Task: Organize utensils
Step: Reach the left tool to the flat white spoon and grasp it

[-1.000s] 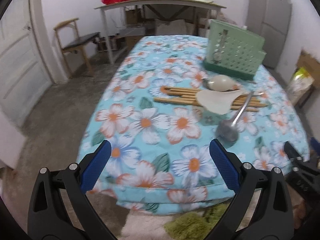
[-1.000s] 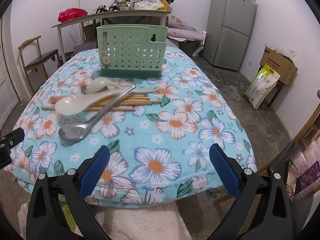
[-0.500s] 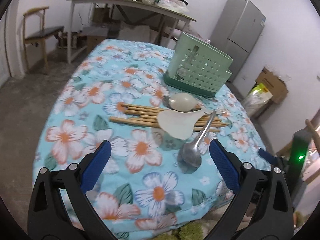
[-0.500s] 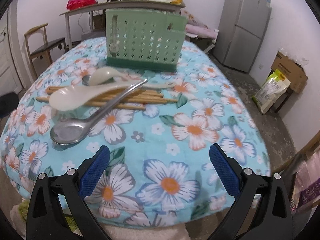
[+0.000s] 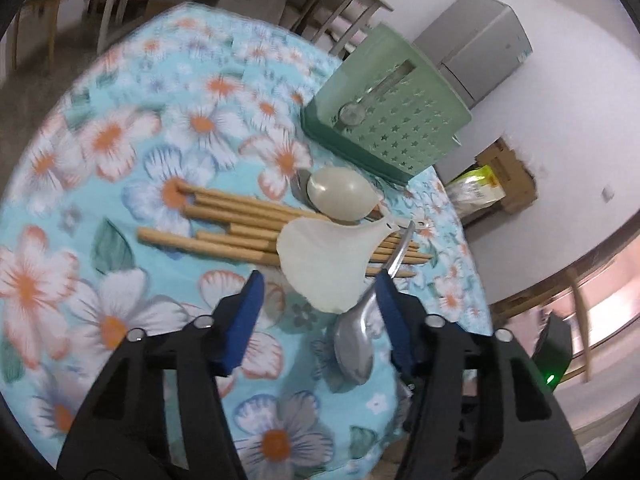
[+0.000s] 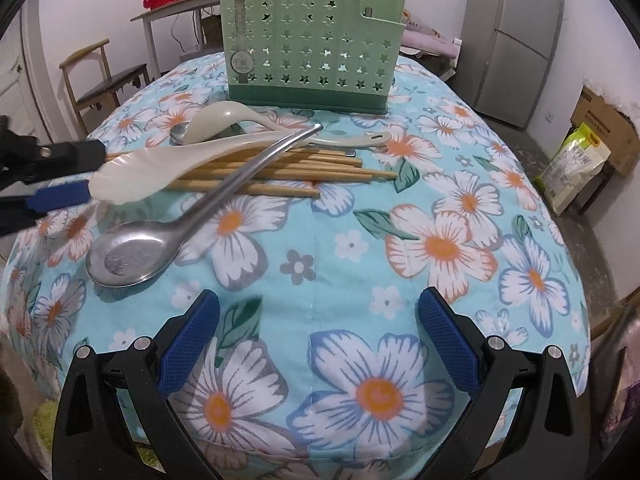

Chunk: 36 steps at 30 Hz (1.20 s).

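The main risk, as I judge it, is a knock-on spill: the utensils lie stacked, so closing on one could drag or flip the others. The broad translucent white plastic spoon (image 5: 324, 264) rests with its bowl over the bundle of light bamboo chopsticks (image 5: 240, 226), and the long steel spoon (image 5: 354, 340) leans its handle across both, so lifting the white spoon could tip the steel one off the soft floral tablecloth (image 5: 132, 160) edge at the bottom of the frame. The left gripper (image 5: 318, 300) has just been closing and now stands half open, its blue pads flanking the white spoon's bowl and the steel spoon's neck without pressing on either; it holds nothing. A pinch there could catch both spoons at once. The right gripper (image 6: 316, 332) hangs wide open and empty over bare cloth in the lower centre of its view. A second cream ceramic spoon (image 6: 218, 122) lies behind the chopsticks, just before the pale green perforated plastic utensil caddy (image 6: 308, 40) in the upper centre, which looks empty through its star-shaped holes.
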Each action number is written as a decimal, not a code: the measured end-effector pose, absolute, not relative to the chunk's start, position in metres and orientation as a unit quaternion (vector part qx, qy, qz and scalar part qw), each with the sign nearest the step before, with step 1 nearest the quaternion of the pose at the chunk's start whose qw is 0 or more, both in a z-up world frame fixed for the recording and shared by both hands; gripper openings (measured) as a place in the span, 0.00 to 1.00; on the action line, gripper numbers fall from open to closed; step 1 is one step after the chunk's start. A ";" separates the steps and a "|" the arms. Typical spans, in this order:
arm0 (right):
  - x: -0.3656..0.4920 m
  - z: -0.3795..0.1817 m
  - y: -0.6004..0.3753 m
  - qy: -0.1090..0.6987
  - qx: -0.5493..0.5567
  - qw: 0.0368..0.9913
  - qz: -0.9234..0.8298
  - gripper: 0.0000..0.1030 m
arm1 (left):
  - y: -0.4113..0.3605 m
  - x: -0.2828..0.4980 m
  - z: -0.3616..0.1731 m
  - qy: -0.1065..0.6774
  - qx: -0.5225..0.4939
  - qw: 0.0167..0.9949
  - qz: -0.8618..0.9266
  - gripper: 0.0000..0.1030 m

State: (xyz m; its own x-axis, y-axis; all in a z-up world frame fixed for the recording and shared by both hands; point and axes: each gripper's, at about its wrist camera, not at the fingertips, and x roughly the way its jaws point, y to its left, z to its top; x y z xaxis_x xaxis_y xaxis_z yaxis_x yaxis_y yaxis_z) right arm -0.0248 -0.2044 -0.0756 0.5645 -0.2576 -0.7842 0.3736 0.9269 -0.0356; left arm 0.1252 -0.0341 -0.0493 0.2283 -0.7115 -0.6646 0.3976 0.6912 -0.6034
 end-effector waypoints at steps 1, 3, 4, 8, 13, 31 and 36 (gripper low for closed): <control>-0.025 -0.076 -0.205 0.431 0.071 0.882 -0.177 0.94 | -0.034 0.126 -0.052 0.511 -0.162 0.764 -0.360 0.44; -0.027 -0.076 -0.206 0.430 0.075 0.882 -0.175 0.94 | -0.035 0.131 -0.060 0.528 -0.172 0.755 -0.347 0.36; -0.027 -0.076 -0.206 0.430 0.076 0.883 -0.175 0.94 | -0.035 0.133 -0.063 0.534 -0.176 0.753 -0.343 0.34; -0.032 -0.078 -0.204 0.422 0.078 0.885 -0.180 0.94 | -0.030 0.138 -0.073 0.548 -0.198 0.741 -0.333 0.16; -0.036 -0.079 -0.205 0.412 0.087 0.889 -0.178 0.94 | -0.025 0.139 -0.072 0.544 -0.218 0.739 -0.332 0.05; -0.052 -0.050 -0.153 0.364 -0.004 0.928 -0.081 0.81 | -0.006 0.119 -0.023 0.458 -0.253 0.767 -0.370 0.00; -0.049 -0.053 -0.134 0.367 -0.050 0.927 -0.052 0.71 | 0.003 0.117 -0.014 0.438 -0.260 0.777 -0.369 0.00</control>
